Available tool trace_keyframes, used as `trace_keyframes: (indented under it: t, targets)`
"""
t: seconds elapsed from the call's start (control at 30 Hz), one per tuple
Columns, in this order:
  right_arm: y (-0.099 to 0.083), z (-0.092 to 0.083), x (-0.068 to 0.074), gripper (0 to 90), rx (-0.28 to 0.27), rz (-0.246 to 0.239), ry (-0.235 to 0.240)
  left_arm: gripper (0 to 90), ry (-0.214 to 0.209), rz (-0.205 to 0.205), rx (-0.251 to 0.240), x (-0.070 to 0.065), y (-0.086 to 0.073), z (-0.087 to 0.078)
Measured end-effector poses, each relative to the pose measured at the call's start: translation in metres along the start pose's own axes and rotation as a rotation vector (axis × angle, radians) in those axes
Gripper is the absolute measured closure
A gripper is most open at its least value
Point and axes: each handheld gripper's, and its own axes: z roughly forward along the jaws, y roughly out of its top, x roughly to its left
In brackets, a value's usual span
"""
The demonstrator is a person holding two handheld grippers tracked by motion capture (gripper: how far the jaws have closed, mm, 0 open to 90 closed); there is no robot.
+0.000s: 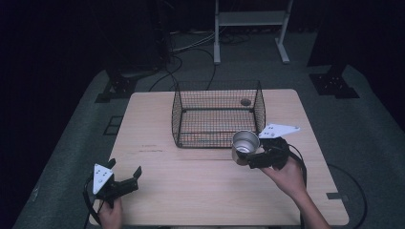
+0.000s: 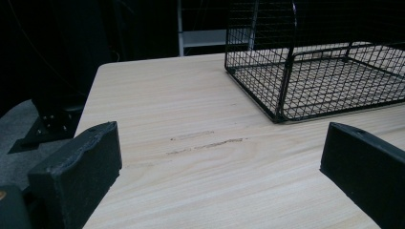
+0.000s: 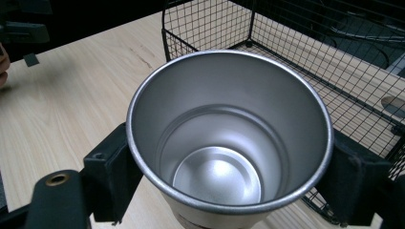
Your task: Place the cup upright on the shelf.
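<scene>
Right tool (image 1: pixel 254 157) grips the shiny round metal cup (image 1: pixel 245 147) by its sides, upright, off the pale wooden desk (image 1: pixel 200 191) at the black wire basket's (image 1: pixel 217 114) 5 o'clock corner. Left tool (image 1: pixel 125 179) idles at 7 o'clock, jaws apart, empty. Advice: keep the cup level, clear the near rim, then lower it inside before letting go.

Silver cup (image 3: pixel 229 143), black mesh basket (image 1: pixel 217 114), pale wood table (image 1: pixel 191 186)

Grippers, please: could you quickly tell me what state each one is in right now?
Left gripper: open, holding nothing.
Right gripper: closed on the metal cup, beside the wire basket.
</scene>
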Motion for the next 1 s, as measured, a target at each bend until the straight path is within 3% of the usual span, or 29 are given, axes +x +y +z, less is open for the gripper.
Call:
trace_keyframes:
  t: [1.0]
  targets:
    - [0.056,0.011,-0.012,17.7,-0.001,-0.045,0.014,0.0,0.002,-0.001,-0.003,0.000,0.000,0.000]
